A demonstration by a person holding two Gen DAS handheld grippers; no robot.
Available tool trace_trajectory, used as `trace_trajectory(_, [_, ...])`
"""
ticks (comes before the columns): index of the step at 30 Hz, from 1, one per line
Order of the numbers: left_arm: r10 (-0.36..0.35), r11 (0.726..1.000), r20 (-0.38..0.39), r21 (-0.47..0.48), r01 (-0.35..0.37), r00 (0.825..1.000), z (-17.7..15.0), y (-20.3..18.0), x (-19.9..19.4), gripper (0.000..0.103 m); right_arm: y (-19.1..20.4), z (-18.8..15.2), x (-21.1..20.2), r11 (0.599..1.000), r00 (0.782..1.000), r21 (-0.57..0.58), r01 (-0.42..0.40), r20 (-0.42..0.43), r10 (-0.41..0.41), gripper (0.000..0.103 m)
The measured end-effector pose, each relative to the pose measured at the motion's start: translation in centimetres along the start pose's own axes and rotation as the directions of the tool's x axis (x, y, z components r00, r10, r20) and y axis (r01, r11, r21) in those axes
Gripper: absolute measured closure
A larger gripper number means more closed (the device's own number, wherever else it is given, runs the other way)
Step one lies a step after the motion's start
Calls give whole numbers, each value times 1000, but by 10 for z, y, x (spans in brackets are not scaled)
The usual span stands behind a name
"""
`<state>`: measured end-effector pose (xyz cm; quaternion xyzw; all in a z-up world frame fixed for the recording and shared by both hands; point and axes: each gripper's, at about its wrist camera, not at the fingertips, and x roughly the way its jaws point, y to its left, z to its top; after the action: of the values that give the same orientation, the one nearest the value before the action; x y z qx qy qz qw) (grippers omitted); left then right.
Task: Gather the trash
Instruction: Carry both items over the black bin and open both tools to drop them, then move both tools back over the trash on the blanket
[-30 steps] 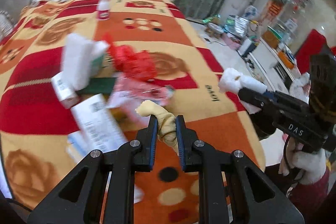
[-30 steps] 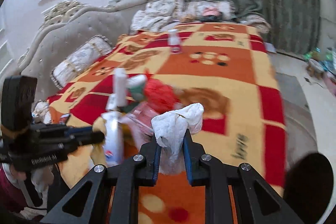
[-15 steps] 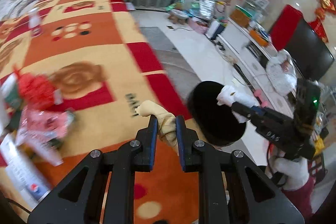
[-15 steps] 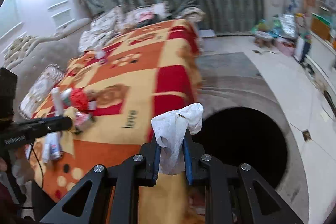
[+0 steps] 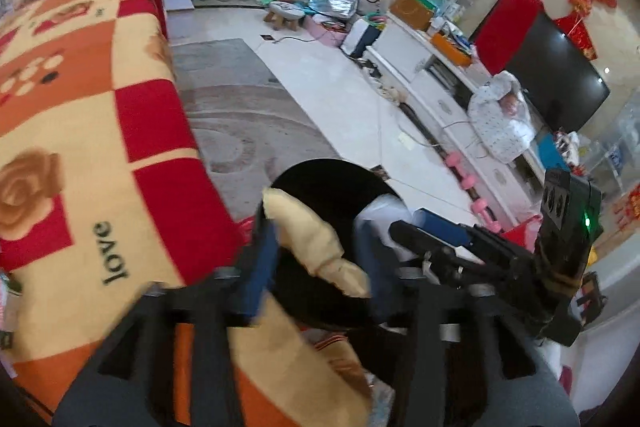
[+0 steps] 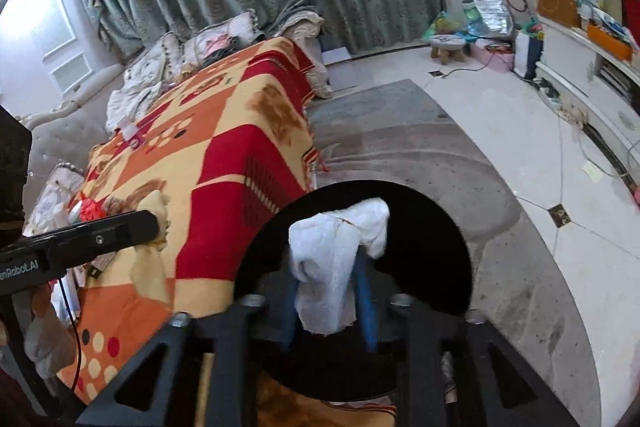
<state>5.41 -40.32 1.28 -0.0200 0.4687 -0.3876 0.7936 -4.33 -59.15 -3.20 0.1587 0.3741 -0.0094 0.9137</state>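
While over one black bin, two grippers opening. Left gripper: one yellow wad loose between jaws. Right gripper: one white tissue, grip loosening.

Black tool, blue pads, silver screws

The blanket says "love" near its edge; the left gripper body reads "nRobot.AI", cut off.
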Motion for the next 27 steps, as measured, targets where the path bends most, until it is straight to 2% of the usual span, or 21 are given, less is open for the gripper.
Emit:
trace_trajectory(1, [-18,1000,4,-17,18,1000,1,2,1,46,1,0,0,1000,1000,2,5,5,-5,57])
trace_trajectory(3, [-25,999,3,-39,25,1000,1,7,1,46,-1,-1,-1,1000,1000,13,-2,10,2,57])
trace_trajectory(8, [24,999,-4,-47,-24,1000,-6,17,-13,46,4,-5,-1,1000,1000,18,-13,2,13,57])
trace_trajectory(10, [70,997,13,-30,-70,997,-12,20,-22,46,13,-6,-1,1000,1000,-2,-18,5,18,56])
trace_trajectory(13, [169,986,42,-1,-169,985,-24,28,-40,46,31,-7,-3,999,1000,-42,-21,14,21,56])
trace_trajectory(15, [203,979,72,10,-204,977,-35,34,-53,46,45,-7,-4,997,999,-68,-34,22,35,56])
trace_trajectory(23, [300,954,101,-54,-295,949,-67,75,-97,46,114,-12,6,982,997,-175,-71,4,72,56])
trace_trajectory(27, [343,939,116,-68,-337,932,-79,92,-121,46,152,-16,12,966,993,-232,-117,-9,118,56])
